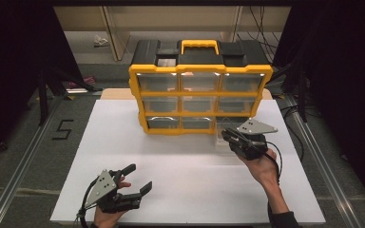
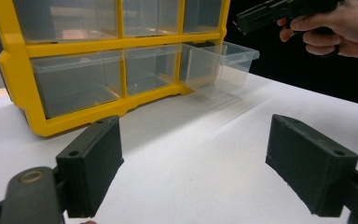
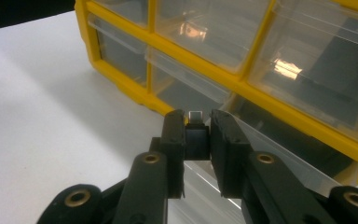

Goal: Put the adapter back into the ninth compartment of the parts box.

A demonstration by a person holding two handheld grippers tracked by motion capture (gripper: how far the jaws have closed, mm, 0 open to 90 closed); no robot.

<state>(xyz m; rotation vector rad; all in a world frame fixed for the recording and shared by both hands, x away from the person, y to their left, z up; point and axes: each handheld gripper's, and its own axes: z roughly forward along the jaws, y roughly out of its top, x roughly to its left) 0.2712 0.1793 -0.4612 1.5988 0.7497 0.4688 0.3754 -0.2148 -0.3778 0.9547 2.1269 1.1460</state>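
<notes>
- Left gripper (image 1: 134, 179): low at the counter's (image 1: 123, 133) near left, jaws released and wide apart, nothing between them; the hand under it is cut off by the frame edge.
- Organizer (image 1: 200, 85): yellow-framed, clear drawers, standing at the counter's back; contents hard to make out through the glare.
- Drawer (image 2: 219, 67): bottom right one, pulled partly out onto the counter; nearly invisible from above.
- Right gripper (image 1: 229, 135): over that drawer, jaws clenched on a small dark block (image 3: 197, 140); what the block is cannot be told.
</notes>
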